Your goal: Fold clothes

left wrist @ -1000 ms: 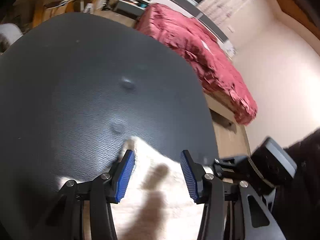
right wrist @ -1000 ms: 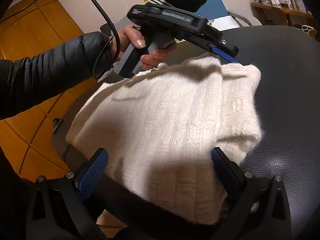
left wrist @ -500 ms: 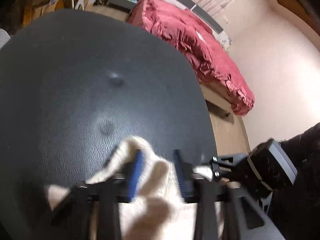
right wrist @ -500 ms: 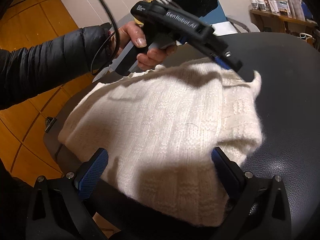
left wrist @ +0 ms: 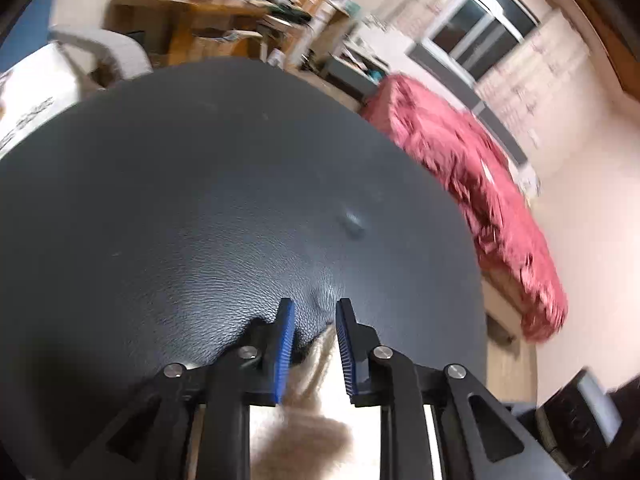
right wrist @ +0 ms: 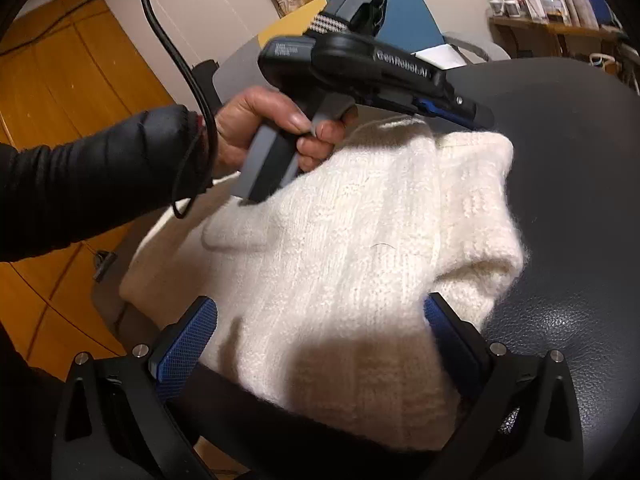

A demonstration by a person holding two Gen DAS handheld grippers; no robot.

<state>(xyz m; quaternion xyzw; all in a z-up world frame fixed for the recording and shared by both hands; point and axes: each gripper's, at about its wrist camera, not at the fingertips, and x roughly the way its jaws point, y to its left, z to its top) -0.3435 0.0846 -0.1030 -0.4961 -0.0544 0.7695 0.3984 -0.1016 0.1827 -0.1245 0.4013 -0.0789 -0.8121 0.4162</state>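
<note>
Left claw (left wrist: 311,350) pinches the fluffy cream knitted sweater's (right wrist: 360,264) far edge; right claw (right wrist: 320,344) gapes wide over its near edge on the black leather bench (left wrist: 200,208).

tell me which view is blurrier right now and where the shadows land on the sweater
Left wrist view: blurrier, with the red bedding and wooden shelves smeared by motion, and the sweater between the left claw pads soft. Right wrist view: mostly sharp; a dark shadow covers the sweater's near edge between the right claw pads, and a fainter one lies under the handheld left claw.
</note>
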